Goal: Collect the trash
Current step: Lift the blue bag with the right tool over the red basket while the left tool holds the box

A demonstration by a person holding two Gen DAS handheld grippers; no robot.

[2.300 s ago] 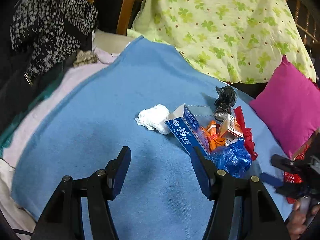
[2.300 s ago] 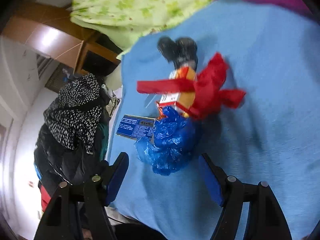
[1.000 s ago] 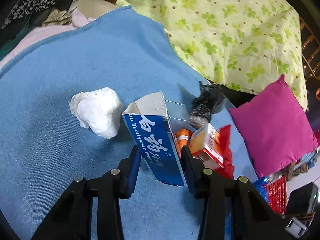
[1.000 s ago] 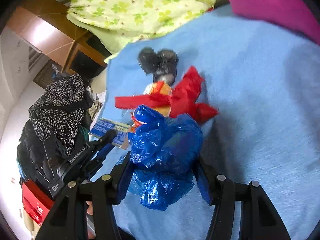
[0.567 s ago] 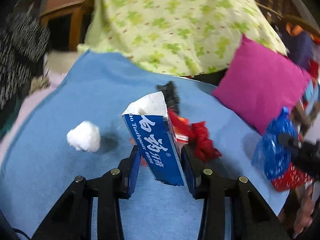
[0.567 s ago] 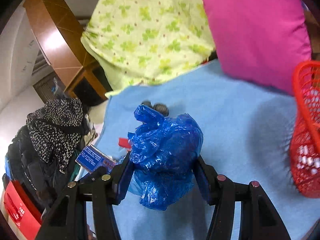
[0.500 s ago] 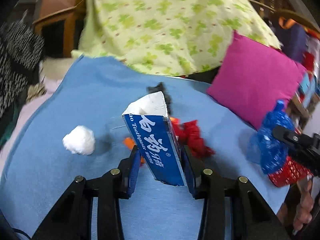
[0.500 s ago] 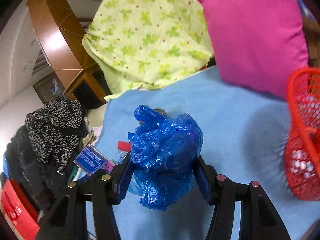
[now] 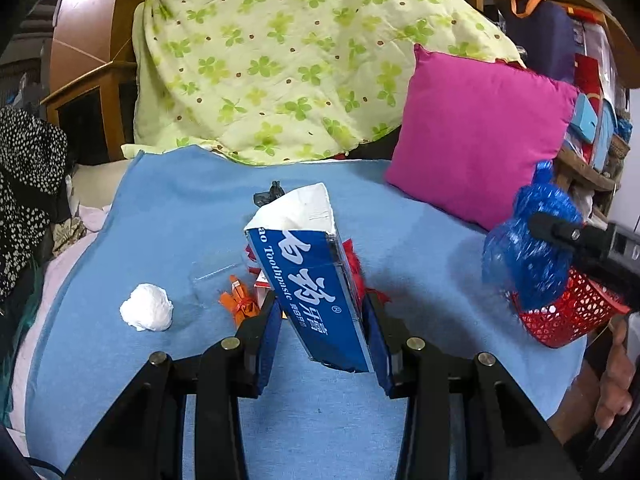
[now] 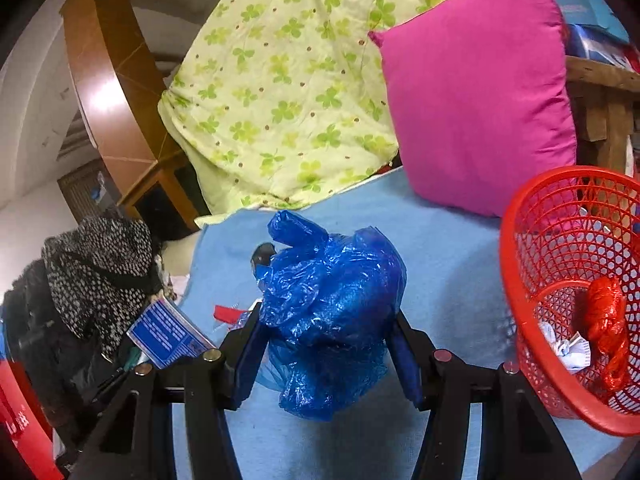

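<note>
Blue blanket (image 9: 168, 216) covers the bed, pink cushion (image 9: 476, 136) at the back. Red mesh basket (image 10: 560, 240) sits at the bed's edge. Right gripper (image 10: 326, 354) has its jaws clamped on a crumpled blue plastic bag (image 10: 332, 300) just beside that basket; left gripper (image 9: 322, 336) jaws pinch a toothpaste box (image 9: 308, 264) above the blanket.

One blue-and-white toothpaste box (image 9: 316, 276), one crumpled blue plastic bag (image 10: 332, 312), one white tissue wad (image 9: 147, 312), one red mesh plastic basket (image 10: 572, 280), one magenta square pillow (image 9: 476, 136) — two black claws, left (image 9: 322, 340) and right (image 10: 326, 356).
</note>
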